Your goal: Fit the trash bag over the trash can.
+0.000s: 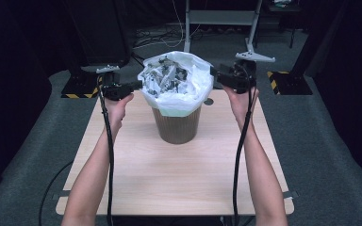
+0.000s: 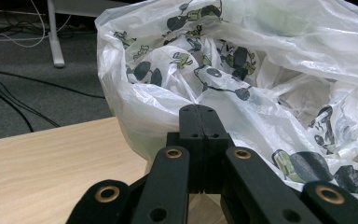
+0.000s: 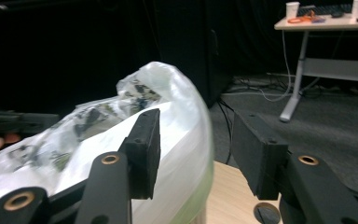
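Note:
A brown bin [image 1: 176,127] stands at the middle back of the wooden table [image 1: 169,179]. It is lined with a white plastic bag [image 1: 179,99], and crumpled printed film sits inside. My left gripper [image 1: 139,84] meets the bag's left rim. In the left gripper view its jaws are pressed together, and the bag [image 2: 279,56] creases toward the left gripper [image 2: 199,110]. My right gripper [image 1: 213,75] is at the bag's right rim. In its own view the right gripper [image 3: 196,116] is open, with the edge of the bag [image 3: 177,93] between the jaws.
A small round hole [image 1: 209,101] lies in the tabletop right of the bin. Behind the table are a white desk frame [image 1: 252,28], floor cables and two striped stand bases [image 1: 80,89] [image 1: 287,82]. A far desk [image 3: 326,21] carries cups.

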The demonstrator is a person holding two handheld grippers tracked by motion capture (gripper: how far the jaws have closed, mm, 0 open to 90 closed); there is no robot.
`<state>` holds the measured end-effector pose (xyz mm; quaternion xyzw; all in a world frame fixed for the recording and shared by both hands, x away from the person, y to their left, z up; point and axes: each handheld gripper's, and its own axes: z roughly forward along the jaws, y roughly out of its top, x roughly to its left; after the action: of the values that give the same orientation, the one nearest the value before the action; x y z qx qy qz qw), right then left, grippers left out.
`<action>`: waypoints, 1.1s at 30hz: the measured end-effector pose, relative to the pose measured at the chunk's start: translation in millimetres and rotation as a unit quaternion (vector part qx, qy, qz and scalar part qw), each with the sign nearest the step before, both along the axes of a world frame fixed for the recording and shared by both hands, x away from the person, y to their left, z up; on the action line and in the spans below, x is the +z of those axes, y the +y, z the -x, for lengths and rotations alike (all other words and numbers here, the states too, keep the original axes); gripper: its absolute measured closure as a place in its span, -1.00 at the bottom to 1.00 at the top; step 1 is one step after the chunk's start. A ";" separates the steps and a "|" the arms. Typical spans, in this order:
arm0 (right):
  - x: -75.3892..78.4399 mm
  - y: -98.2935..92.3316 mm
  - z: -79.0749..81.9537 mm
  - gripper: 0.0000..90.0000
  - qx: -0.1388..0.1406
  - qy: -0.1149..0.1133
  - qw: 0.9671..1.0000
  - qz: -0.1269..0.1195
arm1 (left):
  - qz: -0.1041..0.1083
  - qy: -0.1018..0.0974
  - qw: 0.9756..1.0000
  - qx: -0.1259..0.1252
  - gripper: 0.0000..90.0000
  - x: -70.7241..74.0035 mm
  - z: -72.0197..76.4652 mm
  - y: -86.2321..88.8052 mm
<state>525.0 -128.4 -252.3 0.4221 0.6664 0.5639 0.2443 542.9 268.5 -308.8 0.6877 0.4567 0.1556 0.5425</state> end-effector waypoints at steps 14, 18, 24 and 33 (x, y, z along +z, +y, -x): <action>-23.8 24.3 -52.2 1.00 -0.030 0.071 0.996 0.035 | -0.050 -0.003 0.999 0.013 1.00 -9.8 -9.6 -1.2; -41.1 30.0 -64.9 1.00 -0.036 0.095 0.994 0.048 | -0.052 0.007 0.999 0.013 1.00 -22.0 -14.5 -1.6; -73.4 27.8 -68.7 1.00 -0.028 0.126 0.991 0.044 | -0.065 0.011 0.998 -0.002 1.00 -40.6 -12.9 -5.0; -108.5 22.6 -60.8 1.00 -0.014 0.144 0.988 0.059 | -0.068 -0.004 0.998 -0.019 1.00 -57.0 3.8 -7.0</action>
<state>585.8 -105.8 -360.8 0.4930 0.7208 0.4532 0.1787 539.1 261.4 -365.9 0.7306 0.4299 0.1791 0.4994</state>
